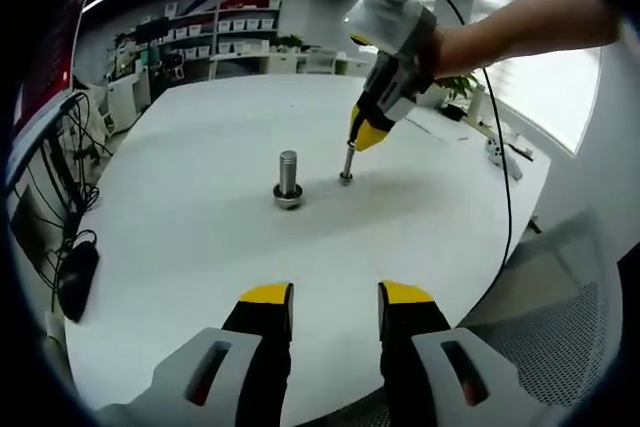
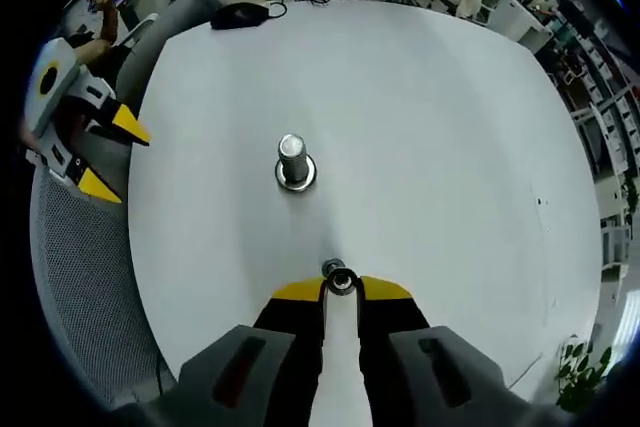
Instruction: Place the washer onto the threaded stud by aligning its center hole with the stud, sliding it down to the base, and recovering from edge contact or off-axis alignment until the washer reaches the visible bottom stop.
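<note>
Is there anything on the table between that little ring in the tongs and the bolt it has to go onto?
Nothing visible. The washer sits at the right tongs' tips, and bare white table lies between it and the upright stud.

A: Left gripper view?
B: Low over the table's near edge, facing across toward the shelves; stud mid-table.
A: Right gripper view?
B: High, tilted down, close above the tabletop. Both share the stud and the table centre.
</note>
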Demonstrator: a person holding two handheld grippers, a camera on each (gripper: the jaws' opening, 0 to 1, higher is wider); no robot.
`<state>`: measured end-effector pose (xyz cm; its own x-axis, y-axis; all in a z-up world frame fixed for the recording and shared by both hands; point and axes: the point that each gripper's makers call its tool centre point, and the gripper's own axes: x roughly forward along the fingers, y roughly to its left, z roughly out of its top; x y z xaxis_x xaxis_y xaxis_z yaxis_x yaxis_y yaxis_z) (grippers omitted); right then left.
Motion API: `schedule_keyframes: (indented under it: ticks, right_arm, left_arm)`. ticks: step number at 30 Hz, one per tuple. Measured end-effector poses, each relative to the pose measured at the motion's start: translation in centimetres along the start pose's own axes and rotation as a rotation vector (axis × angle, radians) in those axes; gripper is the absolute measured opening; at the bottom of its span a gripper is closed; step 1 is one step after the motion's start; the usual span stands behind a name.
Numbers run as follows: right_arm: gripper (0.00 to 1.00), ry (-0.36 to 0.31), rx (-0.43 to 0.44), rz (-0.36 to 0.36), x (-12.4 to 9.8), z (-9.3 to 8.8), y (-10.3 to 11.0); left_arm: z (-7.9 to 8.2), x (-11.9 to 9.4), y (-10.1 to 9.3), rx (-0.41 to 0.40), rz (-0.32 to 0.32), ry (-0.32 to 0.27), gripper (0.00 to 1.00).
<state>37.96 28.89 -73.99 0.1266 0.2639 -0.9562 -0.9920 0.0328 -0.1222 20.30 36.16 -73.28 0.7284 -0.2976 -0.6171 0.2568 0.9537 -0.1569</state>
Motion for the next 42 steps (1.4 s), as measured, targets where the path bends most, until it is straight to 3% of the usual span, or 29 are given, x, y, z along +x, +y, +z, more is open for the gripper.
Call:
schedule_keyframes:
  ticks: [30, 42]
  right_arm:
    - [0.14, 0.107, 0.028, 0.058, 4.2, -1.8, 1.5]
    - [0.23, 0.027, 0.085, 0.044, 3.9, -2.3, 1.5]
  left_arm:
    - [-0.2, 0.0, 0.0, -0.008, -0.006, 0.007, 0.31]
    - [-0.2, 0.1, 0.1, -0.009, -0.006, 0.009, 0.31]
